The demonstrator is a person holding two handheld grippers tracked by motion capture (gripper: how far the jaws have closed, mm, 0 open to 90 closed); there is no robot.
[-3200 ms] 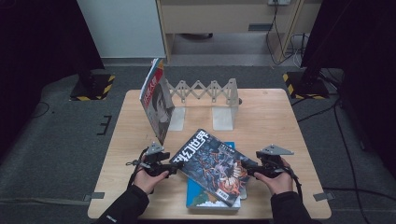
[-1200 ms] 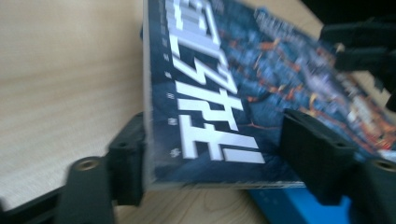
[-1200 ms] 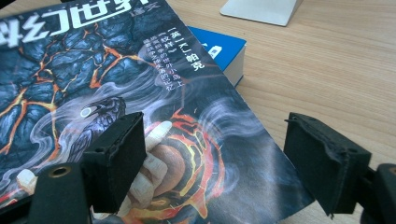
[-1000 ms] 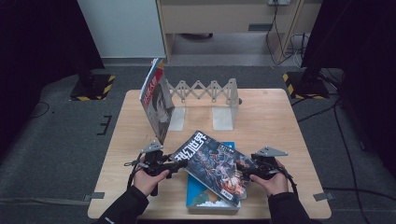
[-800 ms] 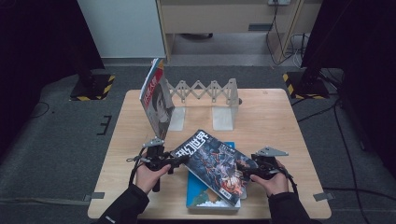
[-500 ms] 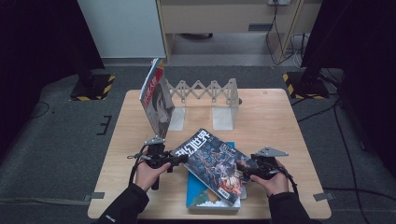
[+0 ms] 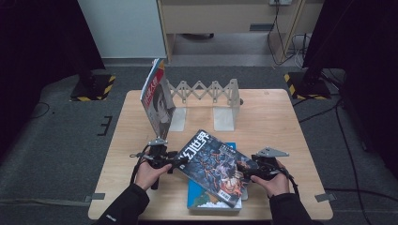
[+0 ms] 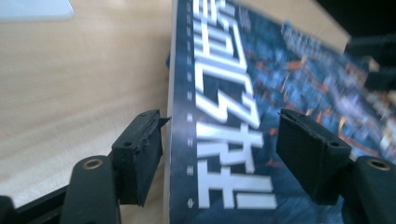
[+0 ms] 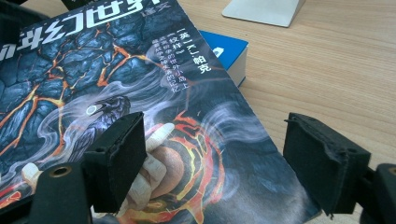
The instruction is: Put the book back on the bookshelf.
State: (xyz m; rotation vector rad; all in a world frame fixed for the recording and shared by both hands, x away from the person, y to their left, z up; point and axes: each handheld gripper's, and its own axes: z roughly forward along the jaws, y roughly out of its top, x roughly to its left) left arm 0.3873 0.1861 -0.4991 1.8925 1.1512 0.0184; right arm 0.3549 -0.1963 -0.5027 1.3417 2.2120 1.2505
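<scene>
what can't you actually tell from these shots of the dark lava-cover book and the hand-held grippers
- Dark lava-cover paperback book: the left gripper view blurs its far half, so the small print there is unreadable.
- Blue book underneath: the high view shows its cover mostly hidden by the dark book.
- Left hand-held gripper: its view cuts off below, so whether either pad touches the book is unclear.
- Upright magazine: too small to read.

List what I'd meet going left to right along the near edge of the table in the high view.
Left hand-held gripper → dark magazine, lying on the blue book → right hand-held gripper.
</scene>
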